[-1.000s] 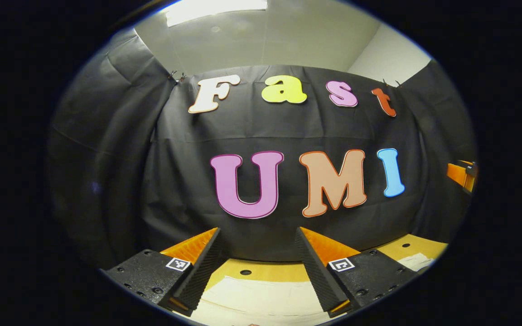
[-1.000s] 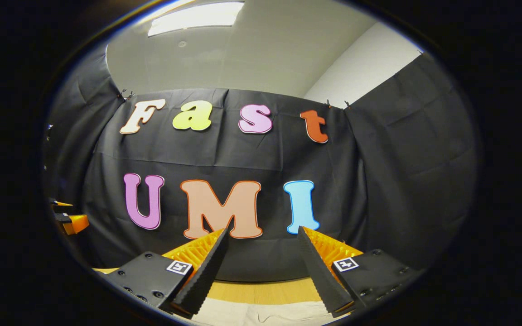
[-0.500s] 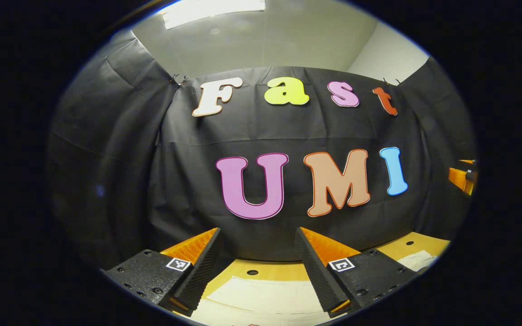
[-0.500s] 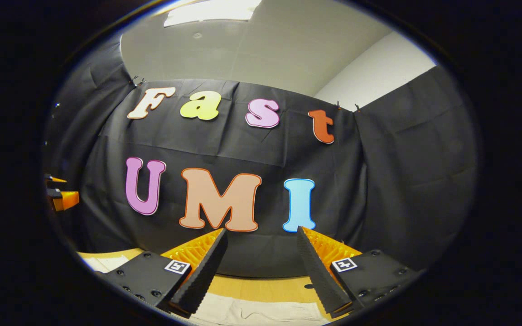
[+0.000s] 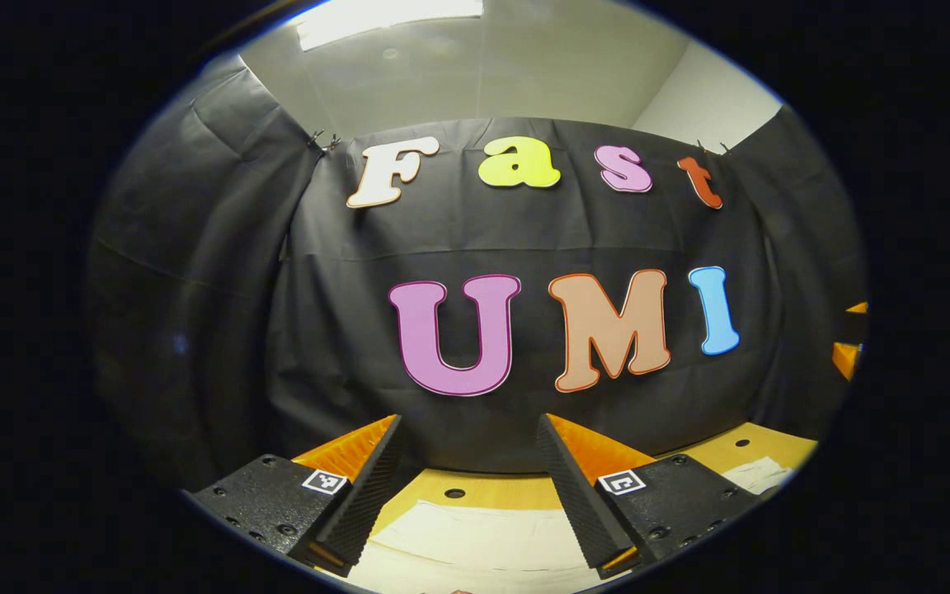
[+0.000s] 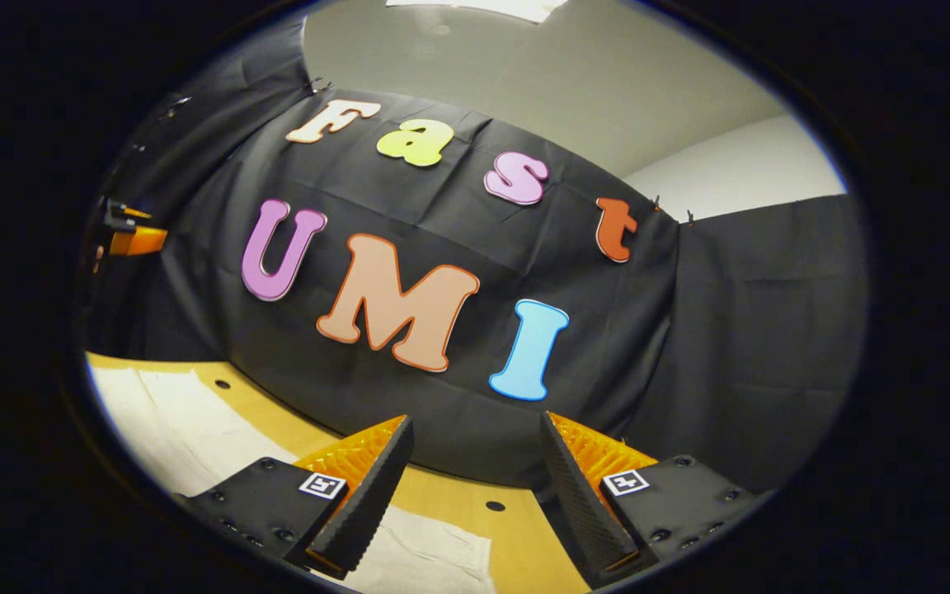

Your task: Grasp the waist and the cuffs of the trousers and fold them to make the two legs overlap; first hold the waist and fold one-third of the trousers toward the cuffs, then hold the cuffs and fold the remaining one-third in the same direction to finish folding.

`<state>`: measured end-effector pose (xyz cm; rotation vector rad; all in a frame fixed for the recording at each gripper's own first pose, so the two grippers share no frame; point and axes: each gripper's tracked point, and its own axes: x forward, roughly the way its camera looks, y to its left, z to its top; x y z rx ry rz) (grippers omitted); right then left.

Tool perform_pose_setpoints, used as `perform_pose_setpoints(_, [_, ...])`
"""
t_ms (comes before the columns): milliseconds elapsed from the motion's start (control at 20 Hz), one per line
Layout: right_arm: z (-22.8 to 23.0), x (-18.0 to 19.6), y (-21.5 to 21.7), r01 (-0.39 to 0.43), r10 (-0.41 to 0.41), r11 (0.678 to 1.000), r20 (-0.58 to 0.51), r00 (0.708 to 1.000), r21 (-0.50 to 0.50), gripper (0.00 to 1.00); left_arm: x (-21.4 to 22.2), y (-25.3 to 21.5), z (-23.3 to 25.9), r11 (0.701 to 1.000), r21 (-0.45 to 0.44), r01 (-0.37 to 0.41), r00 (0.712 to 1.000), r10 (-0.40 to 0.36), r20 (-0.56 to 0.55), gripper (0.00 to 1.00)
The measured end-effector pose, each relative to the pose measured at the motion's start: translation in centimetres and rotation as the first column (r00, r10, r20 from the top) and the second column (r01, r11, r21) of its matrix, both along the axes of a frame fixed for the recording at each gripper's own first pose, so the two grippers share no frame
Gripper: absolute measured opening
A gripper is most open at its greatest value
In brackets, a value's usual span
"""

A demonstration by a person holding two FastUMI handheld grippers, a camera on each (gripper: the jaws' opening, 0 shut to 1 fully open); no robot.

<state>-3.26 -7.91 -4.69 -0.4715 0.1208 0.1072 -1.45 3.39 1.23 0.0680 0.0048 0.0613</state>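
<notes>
left gripper (image 5: pixel 468 487) wide open, empty | right gripper (image 6: pixel 475 487) same | cream cloth trousers (image 6: pixel 178 429) flat, lower-left, wooden table (image 6: pixel 524 536) | no fold started

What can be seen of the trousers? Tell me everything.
The trousers are a pale, cream-coloured cloth garment lying flat on the wooden table, with faint creases. In the right gripper view they stretch along the table toward the left and pass under the open right gripper, which hangs above them without touching. In the left gripper view a flat pale stretch lies below the open left gripper, also ungrasped. Waist and cuffs cannot be told apart.
</notes>
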Motion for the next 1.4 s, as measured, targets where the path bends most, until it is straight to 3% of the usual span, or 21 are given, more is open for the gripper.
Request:
perform_pose_setpoints(250, [-4.2,-2.5,-2.5,-0.061,0.046,0.979,-0.08,0.996,-0.192,0.98,-0.1,-0.7,-0.7,1.0,0.013,0.001,1.0,-0.001,-0.012,0.94])
perform_pose_setpoints(600, [-12.1,-7.1,-5.8,-0.151,0.069,0.923,-0.234,0.97,-0.354,0.97,-0.5,-1.0,-0.7,0.998,0.055,-0.03,0.999,0.029,0.022,0.93])
perform_pose_setpoints(1100, [-23.3,-13.0,-7.7,-0.367,0.12,0.823,-0.498,0.859,-0.433,0.98,-2.0,0.4,-2.7,0.994,0.067,-0.089,0.996,0.09,-0.013,0.93])
perform_pose_setpoints(1400, [-28.3,-15.6,-8.8,-0.504,0.141,0.716,-0.606,0.783,-0.484,0.98,-2.5,1.5,-3.6,0.989,0.086,-0.118,0.992,0.121,-0.039,0.92])
